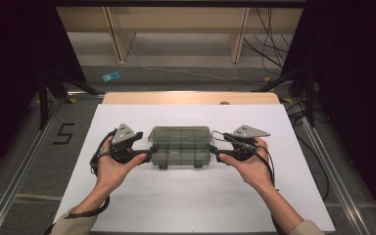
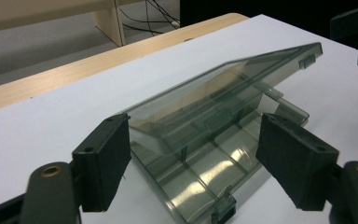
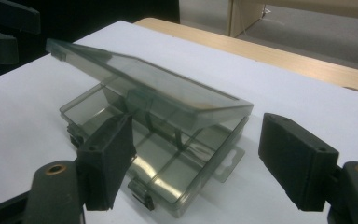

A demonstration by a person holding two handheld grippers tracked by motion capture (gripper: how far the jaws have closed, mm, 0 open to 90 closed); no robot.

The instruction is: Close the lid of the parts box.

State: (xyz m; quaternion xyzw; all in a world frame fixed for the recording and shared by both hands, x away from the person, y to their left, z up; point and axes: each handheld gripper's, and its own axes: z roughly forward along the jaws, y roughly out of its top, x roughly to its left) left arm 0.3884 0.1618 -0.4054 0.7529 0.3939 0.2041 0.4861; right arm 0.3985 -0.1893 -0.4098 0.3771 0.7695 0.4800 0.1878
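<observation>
A smoky clear plastic compartment box (image 1: 180,144) lies on the white sheet (image 1: 196,196), its lid (image 2: 214,93) tilted up at an angle over the divided base (image 3: 168,163). My left gripper (image 1: 149,152) is at the box's left end and my right gripper (image 1: 213,151) at its right end, each held in a hand. In the left gripper view the jaws stand open (image 2: 193,140) with the near end of the lid between them, the pads not pressing on it. In the right gripper view the jaws are likewise open (image 3: 196,140) around the box's other end.
The sheet covers a wooden table whose far edge (image 1: 191,98) is bare. Beyond it are wooden shelf legs (image 1: 120,44), floor cables (image 1: 269,44) and a small blue item (image 1: 111,76). Dark stands flank the table on both sides.
</observation>
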